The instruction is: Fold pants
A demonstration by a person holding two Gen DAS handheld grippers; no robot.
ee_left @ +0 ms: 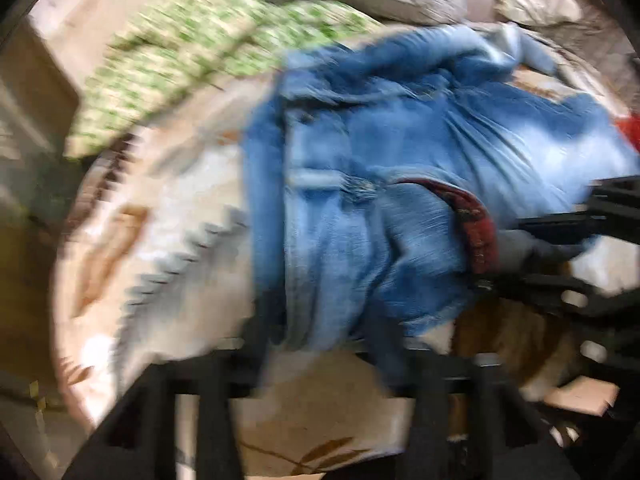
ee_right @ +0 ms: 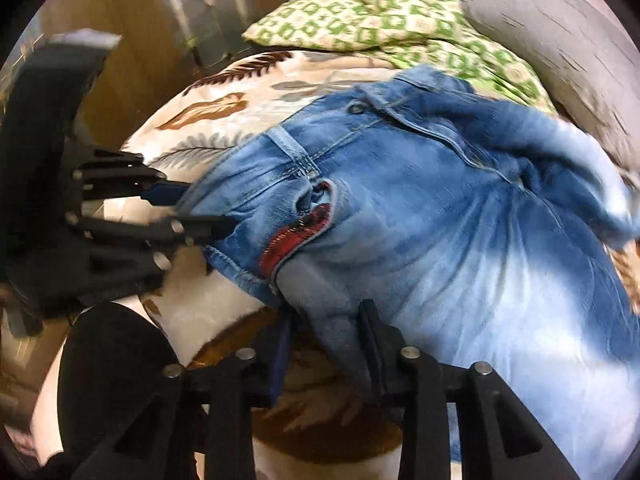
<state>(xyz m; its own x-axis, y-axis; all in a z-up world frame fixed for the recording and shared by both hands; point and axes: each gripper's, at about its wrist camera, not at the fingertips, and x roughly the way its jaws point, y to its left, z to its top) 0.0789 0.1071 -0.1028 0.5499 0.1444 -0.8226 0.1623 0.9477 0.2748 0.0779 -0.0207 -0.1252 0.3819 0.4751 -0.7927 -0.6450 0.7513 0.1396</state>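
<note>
Nearest in the right wrist view, the right gripper (ee_right: 326, 344) pinches a bunched edge of the jeans (ee_right: 460, 220) between its 2 fingers, denim filling the gap. Just beyond, to its left, the left gripper (ee_right: 200, 210) clamps the waistband corner beside the red plaid lining (ee_right: 296, 236). Both claws hold the waist end, close together, neither clearly nearer. From them the jeans' long axis runs away and rightward across the leaf-print bedspread (ee_right: 224, 120), so I judge any fold must carry this end along that line. Farthest lie a green patterned pillow (ee_right: 360, 12) and a grey pillow (ee_right: 560, 40)
</note>
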